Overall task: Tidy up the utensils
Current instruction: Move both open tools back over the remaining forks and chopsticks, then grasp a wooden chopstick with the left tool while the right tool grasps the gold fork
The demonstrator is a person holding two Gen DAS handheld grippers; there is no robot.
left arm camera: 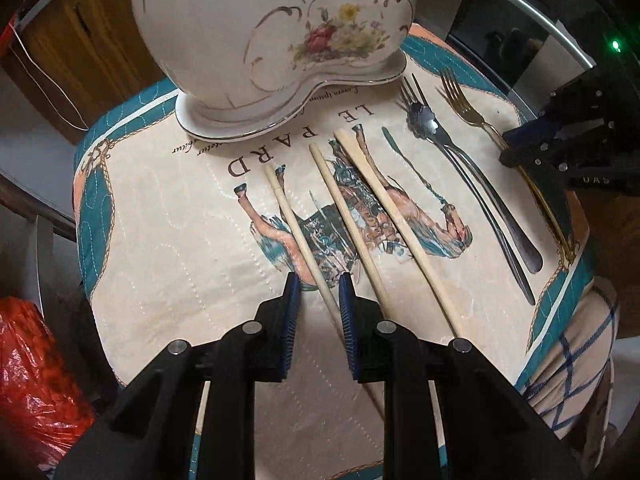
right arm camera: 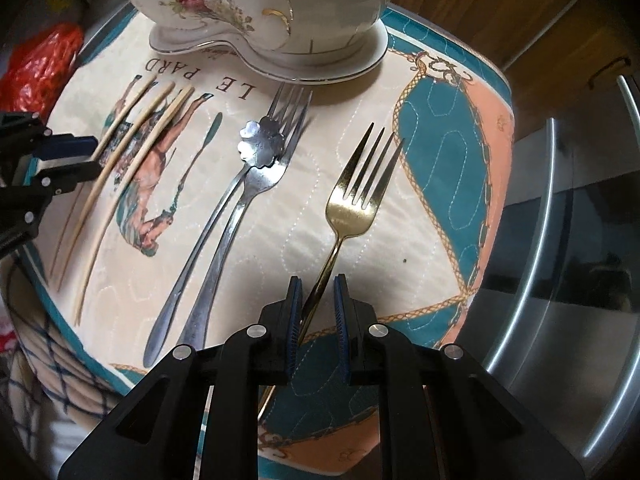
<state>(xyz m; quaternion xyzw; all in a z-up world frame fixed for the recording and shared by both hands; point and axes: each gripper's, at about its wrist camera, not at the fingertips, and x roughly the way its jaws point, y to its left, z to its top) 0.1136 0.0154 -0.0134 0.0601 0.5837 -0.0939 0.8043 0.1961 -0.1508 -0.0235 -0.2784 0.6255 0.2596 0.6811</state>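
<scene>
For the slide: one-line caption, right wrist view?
Right gripper straddles the gold fork's handle on a quilted placemat.

— What do we see carrying everything?
— A quilted mat [left arm camera: 168,248] with a horse print and teal border.
— And on it?
— We see a flowered china pot [left arm camera: 256,40], three chopsticks [left arm camera: 340,208], two steel utensils [right arm camera: 224,216] and a gold fork [right arm camera: 352,200].

Both handheld tools look alike: the left gripper [left arm camera: 319,280] and right gripper [right arm camera: 318,282] have matte black plastic linkage arms with round silver pivot pins, and ribbed dark-blue pads (white "UAS" lettering marks the right one's body).
</scene>
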